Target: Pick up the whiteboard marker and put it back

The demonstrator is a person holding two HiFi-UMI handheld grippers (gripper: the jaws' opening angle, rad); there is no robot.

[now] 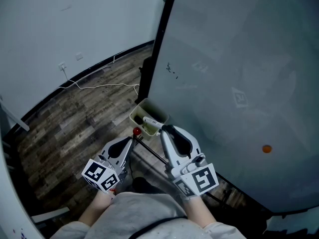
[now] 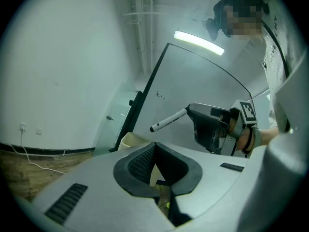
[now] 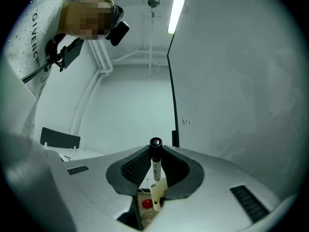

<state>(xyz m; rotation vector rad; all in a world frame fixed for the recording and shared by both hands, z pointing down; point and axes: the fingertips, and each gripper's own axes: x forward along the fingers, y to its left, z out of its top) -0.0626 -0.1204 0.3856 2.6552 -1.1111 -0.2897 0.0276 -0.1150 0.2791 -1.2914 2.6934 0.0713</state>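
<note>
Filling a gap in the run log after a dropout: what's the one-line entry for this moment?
right gripper: shut on whiteboard marker | left gripper: shut, empty | status: not yet put back

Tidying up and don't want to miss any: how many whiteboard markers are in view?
1. The whiteboard marker is gripped in the right claw, near the beige tray beside the whiteboard. More could be hidden inside the tray.

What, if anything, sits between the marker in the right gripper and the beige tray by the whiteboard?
Nothing visible. The right gripper holds the marker with its end right at the open beige tray. The left gripper, shut and empty, and a small red ball sit beside the tray, off the path.
</note>
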